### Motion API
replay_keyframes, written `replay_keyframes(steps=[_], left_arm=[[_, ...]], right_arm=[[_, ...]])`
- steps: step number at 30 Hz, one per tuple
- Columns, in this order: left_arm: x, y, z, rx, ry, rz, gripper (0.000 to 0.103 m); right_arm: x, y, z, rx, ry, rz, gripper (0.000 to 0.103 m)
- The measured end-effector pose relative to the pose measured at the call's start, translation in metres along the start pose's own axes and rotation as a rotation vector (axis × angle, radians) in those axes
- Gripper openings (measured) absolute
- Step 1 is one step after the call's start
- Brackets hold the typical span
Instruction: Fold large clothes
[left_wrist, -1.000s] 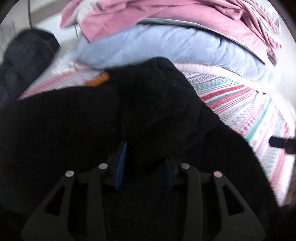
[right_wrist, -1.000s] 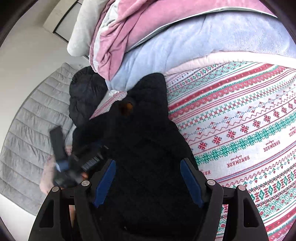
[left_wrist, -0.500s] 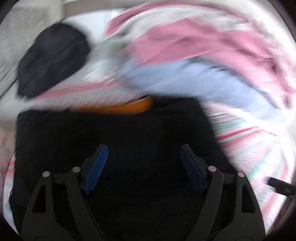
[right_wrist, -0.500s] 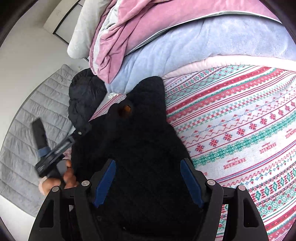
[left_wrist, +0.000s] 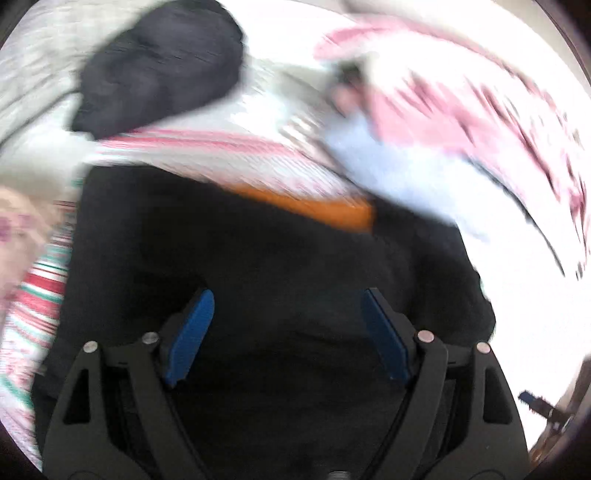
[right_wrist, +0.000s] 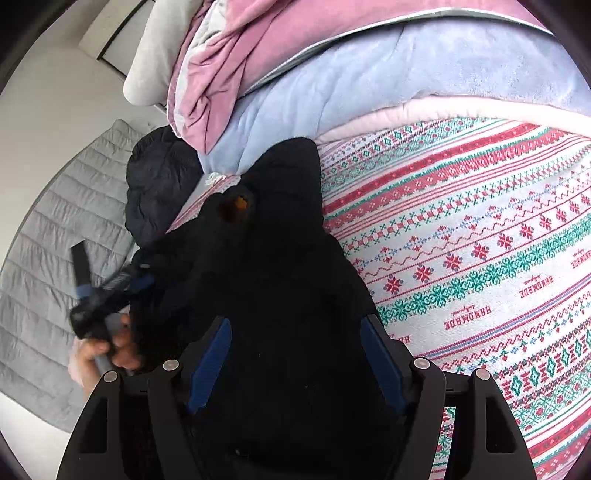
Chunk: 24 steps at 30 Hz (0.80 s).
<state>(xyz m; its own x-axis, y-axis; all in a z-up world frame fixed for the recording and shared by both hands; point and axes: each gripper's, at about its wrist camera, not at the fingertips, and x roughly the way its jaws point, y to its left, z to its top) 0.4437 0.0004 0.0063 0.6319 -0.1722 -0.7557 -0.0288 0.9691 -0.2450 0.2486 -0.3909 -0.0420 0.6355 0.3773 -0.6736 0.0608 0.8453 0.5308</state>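
Surface: your bed carries a patterned blanket (right_wrist: 480, 236), white with red and green knit-style bands.
Black garment (right_wrist: 266, 288): spread on the patterned blanket, an orange lining (left_wrist: 325, 210) showing at its far edge.
Left tongs (left_wrist: 284, 332): released, blue pads wide apart above the black garment, nothing between them; this view is blurred.
Right tongs (right_wrist: 295, 362): released over the black garment.
Beyond the black garment: a pale blue quilt (right_wrist: 369, 81), pink bedding (right_wrist: 258, 44) heaped on it.
Left of the black garment: a dark puffer jacket (right_wrist: 159, 188), a grey quilted cover (right_wrist: 44, 236), a white wall behind.
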Motion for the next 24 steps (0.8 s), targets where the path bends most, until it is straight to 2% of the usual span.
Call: replay_keyframes(steps=[2,4,5,7,12,17,21,24], left_arm=[[0.000,0.027,0.010,-0.045,0.000,0.076,0.082],[0.017,0.061,0.015,-0.108,0.065,0.162,0.082],[0.027,0.073,0.015,-0.136,0.095,0.178,0.084],[0.053,0.093,0.004,-0.198,0.153,0.161,0.085],[0.072,0.082,-0.004,-0.154,0.116,0.243,0.089],[0.076,0.082,0.004,-0.139,0.120,0.239,0.090],[0.042,0.088,-0.002,-0.176,0.127,0.167,0.090],[0.008,0.102,-0.011,-0.231,0.182,0.106,0.090]], right_arm=[[-0.001,0.006,-0.001,-0.010,-0.008,-0.001,0.074],[0.000,0.013,-0.003,-0.028,-0.005,0.013,0.074],[0.002,0.016,-0.004,-0.038,-0.001,0.014,0.074],[0.008,0.021,-0.006,-0.060,0.012,0.004,0.074],[0.018,0.015,-0.005,-0.058,0.037,-0.028,0.074],[0.016,0.005,-0.004,-0.041,0.037,-0.045,0.074],[0.017,0.009,-0.005,-0.061,0.040,-0.053,0.074],[0.020,0.015,-0.008,-0.081,0.045,-0.064,0.074]])
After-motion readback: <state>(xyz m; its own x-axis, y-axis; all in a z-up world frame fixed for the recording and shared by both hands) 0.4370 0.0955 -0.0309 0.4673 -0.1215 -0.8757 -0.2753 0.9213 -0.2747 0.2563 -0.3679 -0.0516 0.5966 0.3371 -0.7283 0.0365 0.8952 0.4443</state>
